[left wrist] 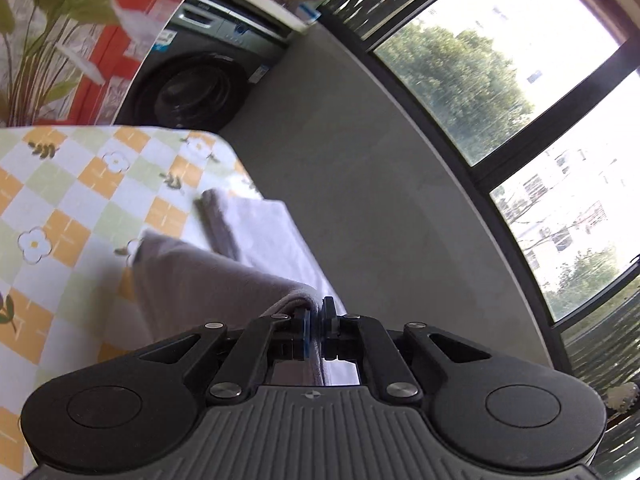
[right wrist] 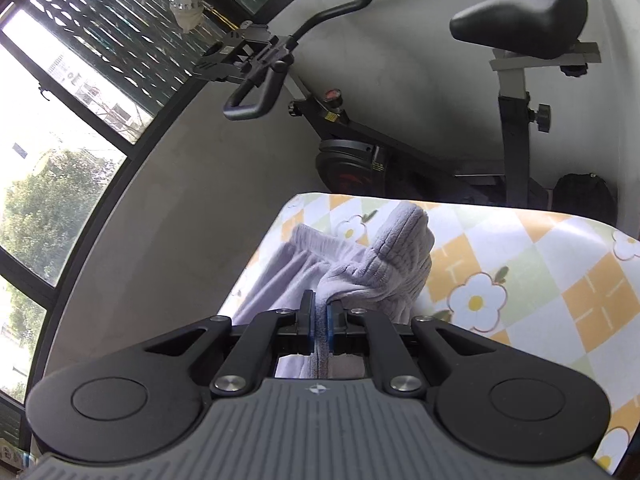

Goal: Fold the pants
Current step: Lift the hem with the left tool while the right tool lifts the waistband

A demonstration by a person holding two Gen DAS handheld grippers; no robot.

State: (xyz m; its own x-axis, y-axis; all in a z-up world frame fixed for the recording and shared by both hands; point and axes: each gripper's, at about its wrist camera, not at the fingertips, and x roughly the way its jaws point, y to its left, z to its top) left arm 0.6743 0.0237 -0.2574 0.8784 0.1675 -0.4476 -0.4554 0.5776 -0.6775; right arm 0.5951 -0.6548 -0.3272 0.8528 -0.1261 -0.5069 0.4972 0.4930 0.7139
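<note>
The pants are light lavender-grey fleece. In the left wrist view the pants drape from my left gripper down onto the checkered table; the gripper is shut on a fold of their fabric, lifted above the table edge. In the right wrist view the pants bunch up with the ribbed waistband on top. My right gripper is shut on a pinch of that fabric, held above the table.
A washing machine stands beyond the table's far corner. An exercise bike stands behind the table on the right side. Large windows line the grey wall. A plant is at the upper left.
</note>
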